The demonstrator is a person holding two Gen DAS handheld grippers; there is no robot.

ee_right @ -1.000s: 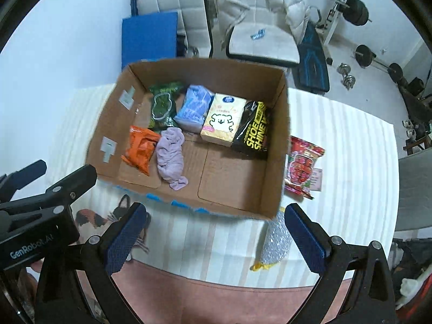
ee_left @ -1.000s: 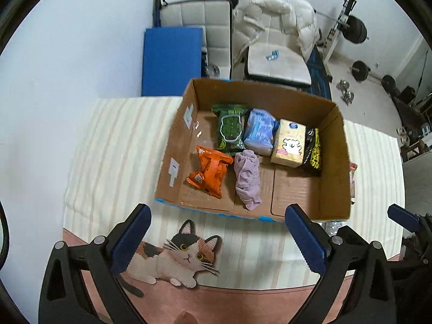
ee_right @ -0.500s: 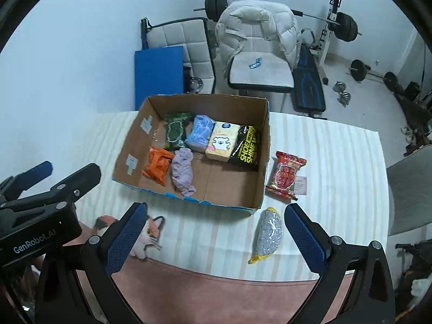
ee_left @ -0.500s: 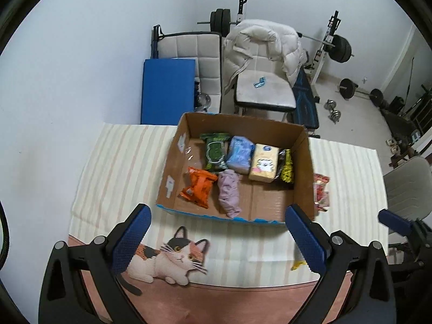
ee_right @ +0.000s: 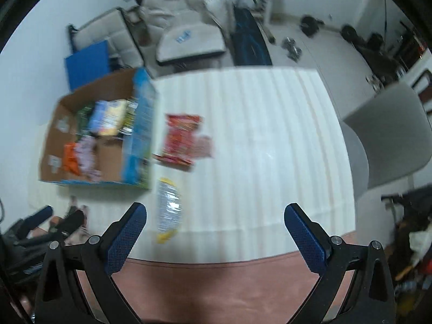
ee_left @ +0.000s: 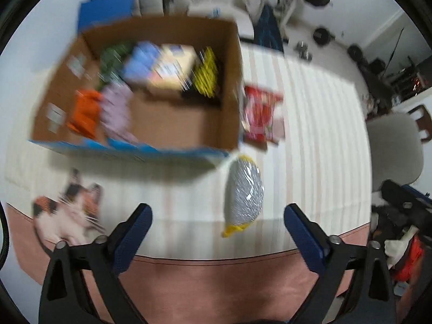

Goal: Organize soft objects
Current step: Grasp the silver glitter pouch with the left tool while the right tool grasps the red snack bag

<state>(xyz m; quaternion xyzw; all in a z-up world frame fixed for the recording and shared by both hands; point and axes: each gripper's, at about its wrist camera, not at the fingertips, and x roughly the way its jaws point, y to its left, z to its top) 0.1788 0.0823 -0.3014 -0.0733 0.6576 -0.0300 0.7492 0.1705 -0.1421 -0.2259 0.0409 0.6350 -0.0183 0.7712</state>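
Both the left gripper [ee_left: 217,221] and the right gripper [ee_right: 215,220] are hovering with fingers spread wide and holding nothing, while the silver pouch [ee_left: 244,195] is lying on the striped worktop [ee_left: 310,135] just beside the cardboard box [ee_left: 229,81], near the red packet [ee_left: 260,116].

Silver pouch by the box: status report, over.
Both hand-held grippers open, empty. Silver pouch and red packet on the tablecloth, outside the cardboard box. Nothing blocking.
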